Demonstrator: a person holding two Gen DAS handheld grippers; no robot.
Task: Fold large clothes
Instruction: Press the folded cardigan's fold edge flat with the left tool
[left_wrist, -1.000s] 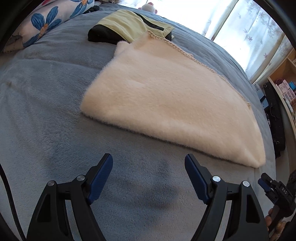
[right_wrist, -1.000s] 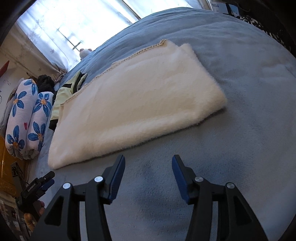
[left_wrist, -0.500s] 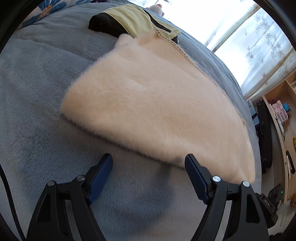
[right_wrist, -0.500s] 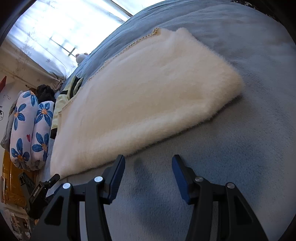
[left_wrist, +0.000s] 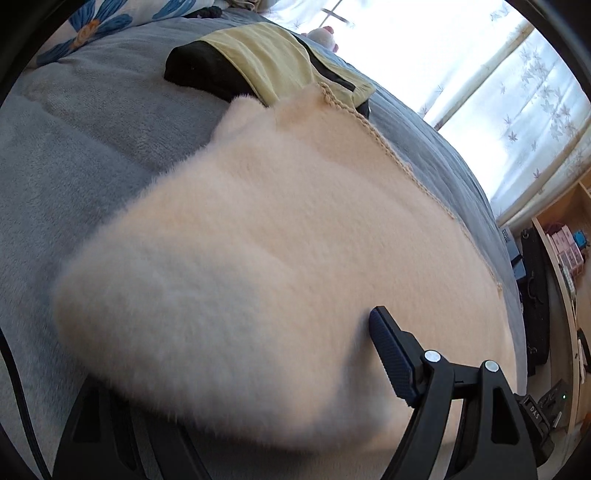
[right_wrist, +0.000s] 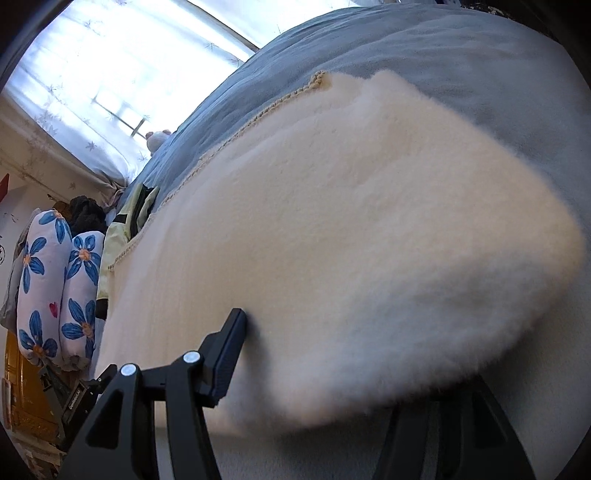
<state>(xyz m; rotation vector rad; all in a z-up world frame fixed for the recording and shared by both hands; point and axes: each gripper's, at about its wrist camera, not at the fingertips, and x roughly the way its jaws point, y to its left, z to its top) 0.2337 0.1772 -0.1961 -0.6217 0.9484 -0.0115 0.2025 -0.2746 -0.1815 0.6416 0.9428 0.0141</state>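
The folded cream fleece garment (left_wrist: 280, 258) lies on the grey-blue bedspread (left_wrist: 85, 155). Each gripper straddles its near edge with jaws wide apart: the left gripper (left_wrist: 236, 373) and right gripper (right_wrist: 354, 354) each have one finger on the fleece, the other hidden beneath.

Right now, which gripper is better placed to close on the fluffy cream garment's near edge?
Neither clearly. Left gripper and right gripper each straddle a near corner of the fluffy cream garment, one finger on top, the other hidden beneath. Both jaws are open; closing together looks sensible.
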